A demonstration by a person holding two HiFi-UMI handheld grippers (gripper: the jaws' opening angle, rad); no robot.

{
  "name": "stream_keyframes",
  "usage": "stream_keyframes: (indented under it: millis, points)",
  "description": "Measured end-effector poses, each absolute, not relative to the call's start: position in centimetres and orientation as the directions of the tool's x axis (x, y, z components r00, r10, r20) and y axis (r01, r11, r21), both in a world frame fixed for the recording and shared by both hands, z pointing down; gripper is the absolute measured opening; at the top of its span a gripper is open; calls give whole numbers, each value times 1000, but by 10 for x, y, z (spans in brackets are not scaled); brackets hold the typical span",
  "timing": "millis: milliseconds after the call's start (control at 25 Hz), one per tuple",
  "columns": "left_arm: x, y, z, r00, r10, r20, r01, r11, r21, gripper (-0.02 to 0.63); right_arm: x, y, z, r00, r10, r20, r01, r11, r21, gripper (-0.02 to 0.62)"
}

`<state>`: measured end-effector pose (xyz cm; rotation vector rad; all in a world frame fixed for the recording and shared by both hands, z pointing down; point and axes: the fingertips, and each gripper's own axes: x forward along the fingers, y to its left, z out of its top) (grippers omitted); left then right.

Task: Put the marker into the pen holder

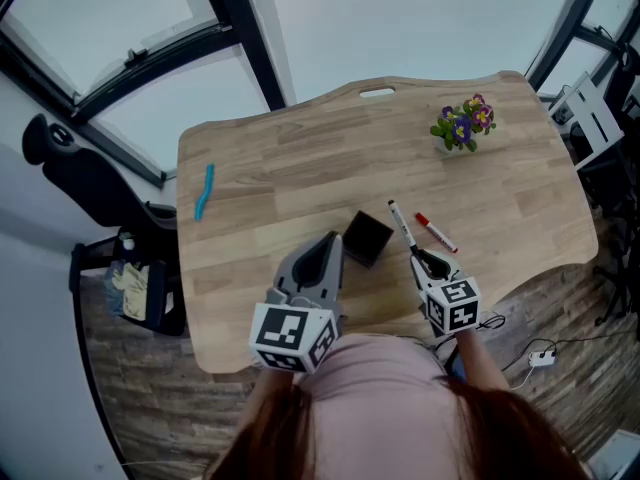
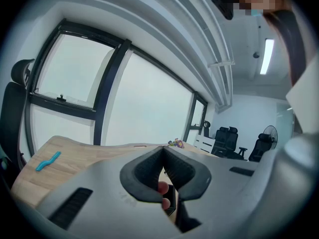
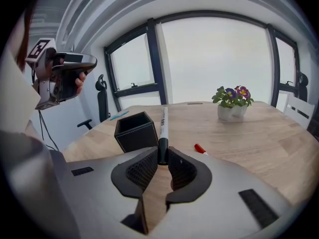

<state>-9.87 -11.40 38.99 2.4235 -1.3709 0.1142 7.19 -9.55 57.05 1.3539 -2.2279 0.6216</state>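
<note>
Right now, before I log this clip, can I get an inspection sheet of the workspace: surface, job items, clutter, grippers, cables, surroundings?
Surface: wooden desk, mostly bare.
Job's things: marker with a black end, held in the right hand-held gripper; black pen holder upright just left of it, nothing seen inside.
Clutter: red marker, flower pot, blue strip near the left edge.
Grippers: right hand-held gripper shut on the marker's black end; left hand-held gripper shut, holding nothing, raised off the desk.
Cables: white cable with a plug on the floor at the right.
Surroundings: office chair, large windows.
</note>
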Motion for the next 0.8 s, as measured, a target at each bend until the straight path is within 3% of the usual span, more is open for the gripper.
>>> stream_keyframes:
  millis: [800]
  points:
    - [-107,-121,392,503,-828,248,-857,-443,263,2,47,-85,540,-535,-625,569,-828,524,-203,60]
